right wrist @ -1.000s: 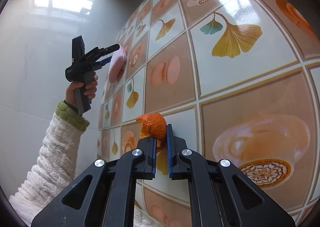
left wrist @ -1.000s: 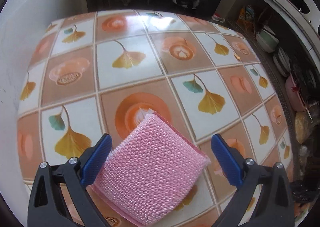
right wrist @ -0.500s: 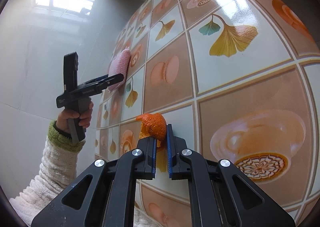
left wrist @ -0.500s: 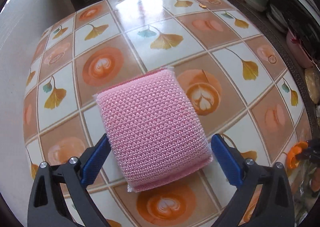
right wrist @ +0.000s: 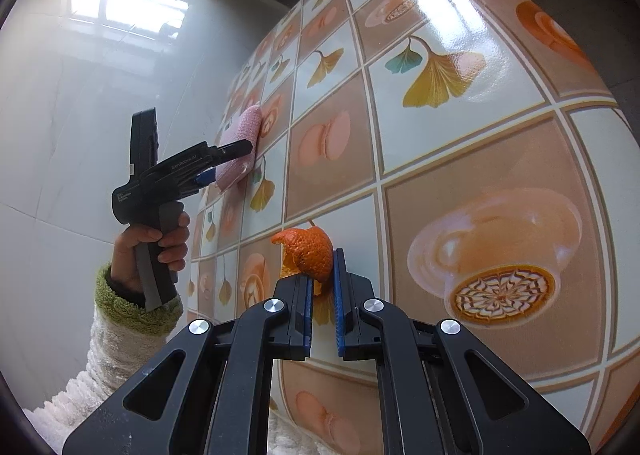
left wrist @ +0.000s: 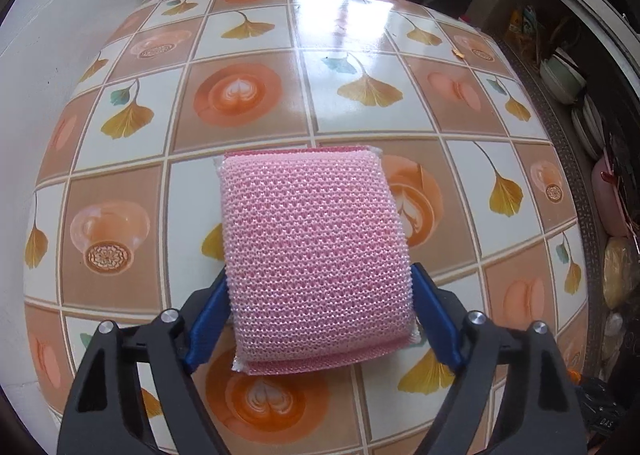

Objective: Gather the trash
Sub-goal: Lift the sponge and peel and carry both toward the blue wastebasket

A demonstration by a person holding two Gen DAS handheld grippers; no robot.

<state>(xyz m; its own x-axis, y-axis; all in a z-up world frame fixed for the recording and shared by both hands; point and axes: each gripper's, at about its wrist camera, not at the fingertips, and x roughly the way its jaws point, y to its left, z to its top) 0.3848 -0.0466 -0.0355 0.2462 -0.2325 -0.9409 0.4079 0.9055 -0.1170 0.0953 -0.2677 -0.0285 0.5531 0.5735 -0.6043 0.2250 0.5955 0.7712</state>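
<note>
Item: pink scouring sponge (left wrist: 316, 255), lying flat on the patterned table (left wrist: 248, 103), near your edge and toward the left side. A second ago it sat askew, low between the jaws; you have since swung over it, and it now lies square between them, long side running away from you. Your left gripper (left wrist: 320, 319) points steeply down; a moment back its jaws stood at their widest, and now they are closing, the blue pads (left wrist: 208, 319) drawn in against the sponge's two flanks without visibly squashing them. Judgement: a grasp in progress, not yet firm. Item: scrap of orange peel (right wrist: 308, 251), pinched at the tips of your right gripper (right wrist: 322, 275), jaws all but together, unchanged over the past second, held low over the table at the near right. Judgement: one piece of trash is secured and waiting; the sponge reads as a wiping tool rather than trash.
</note>
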